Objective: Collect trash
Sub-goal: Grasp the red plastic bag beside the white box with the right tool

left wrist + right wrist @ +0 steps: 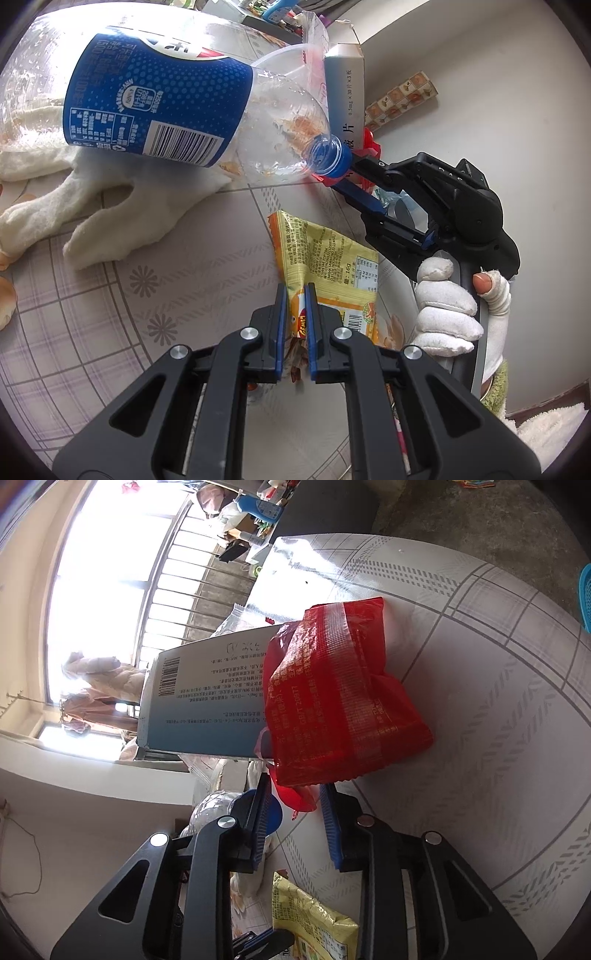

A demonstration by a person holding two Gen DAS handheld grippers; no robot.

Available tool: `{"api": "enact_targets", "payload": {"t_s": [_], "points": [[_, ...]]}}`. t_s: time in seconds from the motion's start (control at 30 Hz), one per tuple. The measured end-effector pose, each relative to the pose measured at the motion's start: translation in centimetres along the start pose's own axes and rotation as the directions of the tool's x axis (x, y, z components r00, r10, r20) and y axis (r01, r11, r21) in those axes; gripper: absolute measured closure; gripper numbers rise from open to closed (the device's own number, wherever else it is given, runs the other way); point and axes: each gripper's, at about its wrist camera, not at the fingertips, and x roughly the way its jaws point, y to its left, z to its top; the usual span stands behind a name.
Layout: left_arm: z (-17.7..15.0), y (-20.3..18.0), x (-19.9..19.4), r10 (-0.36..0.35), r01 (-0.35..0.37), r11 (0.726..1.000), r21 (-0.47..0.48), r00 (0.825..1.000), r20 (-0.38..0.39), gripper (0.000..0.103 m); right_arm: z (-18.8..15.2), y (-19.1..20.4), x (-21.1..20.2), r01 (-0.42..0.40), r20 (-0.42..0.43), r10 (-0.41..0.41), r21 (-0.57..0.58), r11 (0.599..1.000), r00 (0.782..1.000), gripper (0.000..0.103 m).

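My left gripper (295, 295) is shut on a yellow snack wrapper (328, 258), which lies over the table edge. My right gripper (295, 805), seen from the side in the left wrist view (356, 175), holds the crumpled end of a red wrapper (343, 701) between its pads, which touch it on both sides. A clear plastic bottle (159, 99) with a blue label lies tilted, and its blue cap (334, 158) is just outside the right gripper's fingers. A white and blue medicine box (207, 694) stands behind the red wrapper.
A white cloth glove (110, 214) lies on the checked tablecloth (480, 701). A patterned roll (402, 98) is behind the box. A gloved hand (447, 314) grips the right handle. A blue basket (585, 598) is past the table's far edge.
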Motion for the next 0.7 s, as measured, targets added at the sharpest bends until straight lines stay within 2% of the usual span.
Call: {"api": "enact_targets", "payload": {"t_s": [0.1,0.17,0.4,0.7], "points": [[0.0,0.2,-0.1,0.000,0.000,1.000,-0.002,1.000,0.003,0.095,0.1,-0.2,-0.2,-0.009,0.000,0.009,0.001,1.000,1.000,0.096],[0.0,0.4,-0.2,0.003,-0.003,1.000,-0.006,1.000,0.005,0.095,0.1,0.0,-0.3,-0.015,0.005,0.015,-0.008,1.000,1.000,0.098],[-0.1,0.6,-0.6,0.004,-0.004,1.000,-0.009,1.000,0.014,0.095,-0.3,0.7,-1.7,-0.023,0.033,0.024,-0.057,0.998,0.999,0.099],[-0.2,-0.2,-1.5,-0.005,0.005,1.000,0.004,1.000,0.028,0.095,-0.5,1.5,-5.5,-0.034,0.100,0.046,-0.118,0.992,0.994,0.100]]}}
